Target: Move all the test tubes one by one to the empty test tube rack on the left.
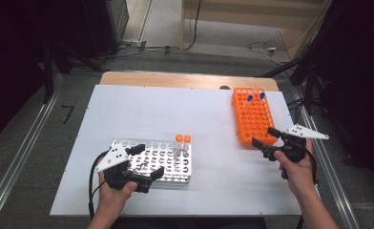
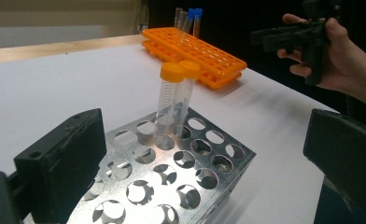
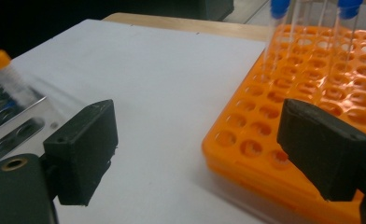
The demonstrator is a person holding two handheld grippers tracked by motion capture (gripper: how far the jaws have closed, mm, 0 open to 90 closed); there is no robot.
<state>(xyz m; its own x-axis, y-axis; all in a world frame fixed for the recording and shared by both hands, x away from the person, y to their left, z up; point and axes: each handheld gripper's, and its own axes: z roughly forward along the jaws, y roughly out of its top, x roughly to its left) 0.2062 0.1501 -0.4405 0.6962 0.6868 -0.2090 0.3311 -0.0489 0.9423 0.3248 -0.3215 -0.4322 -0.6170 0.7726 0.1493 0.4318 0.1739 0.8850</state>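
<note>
- Where the white tabletop lies under the high view, 2 racks, well apart.
- Metal rack: perforated, silvery, near the front left; 2 orange-capped tubes upright and side by side at its far right corner; the other holes seen in the left gripper view bare.
- Orange rack: plastic, at the far right; 2 blue-capped tubes upright at its far end.
- Left tongs: held in the left hand over the metal rack's near left part; jaws spread wide, gripping nothing; in the left gripper view the orange-capped tubes stand between and beyond the 2 jaws.
- Right tongs: held in the right hand at the orange rack's near edge; jaws spread wide, gripping nothing; in the right gripper view 1 jaw over bare tabletop, the other over the orange rack.
- Cable: black, trailing from the left tongs toward the front edge.
</note>
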